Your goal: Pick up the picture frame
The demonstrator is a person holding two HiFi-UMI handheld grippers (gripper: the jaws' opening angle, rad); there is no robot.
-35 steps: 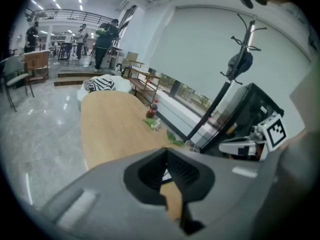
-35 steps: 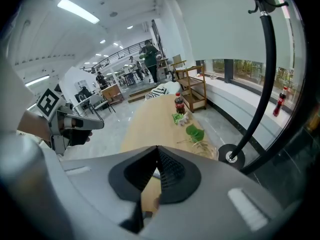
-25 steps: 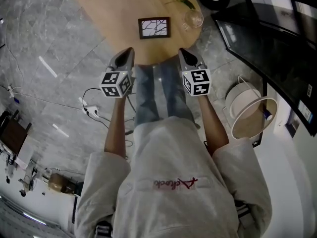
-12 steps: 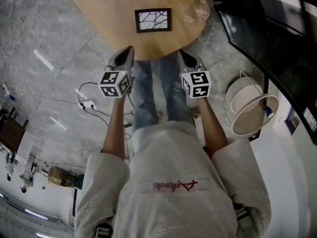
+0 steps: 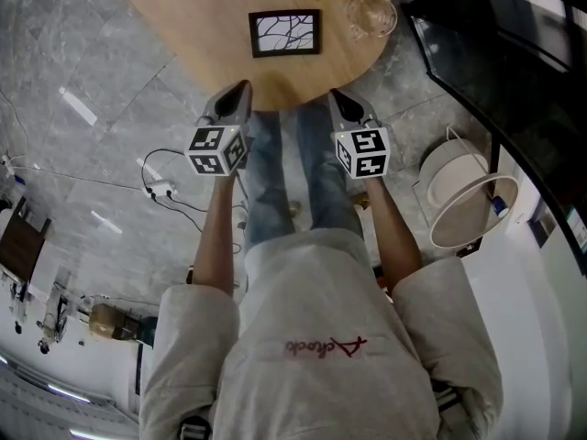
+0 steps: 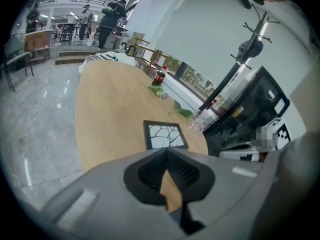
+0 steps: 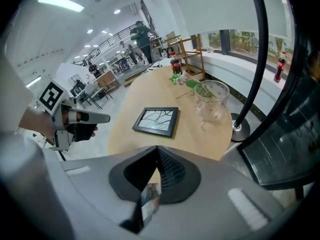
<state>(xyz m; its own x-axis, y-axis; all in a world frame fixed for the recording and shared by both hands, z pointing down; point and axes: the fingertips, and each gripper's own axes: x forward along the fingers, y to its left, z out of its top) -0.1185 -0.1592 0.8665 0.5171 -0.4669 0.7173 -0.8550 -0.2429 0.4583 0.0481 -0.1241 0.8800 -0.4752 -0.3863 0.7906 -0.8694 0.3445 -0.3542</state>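
Our left claw is shut tight, with nothing in it. Our right claw is shut too, and empty. Both point down, side by side, close to the near edge of the wooden tabletop. The picture frame lies flat on the tabletop, a little way ahead of both claws, and nothing touches it. We see a clear glass with green leaves in it near the picture frame, on its right side.
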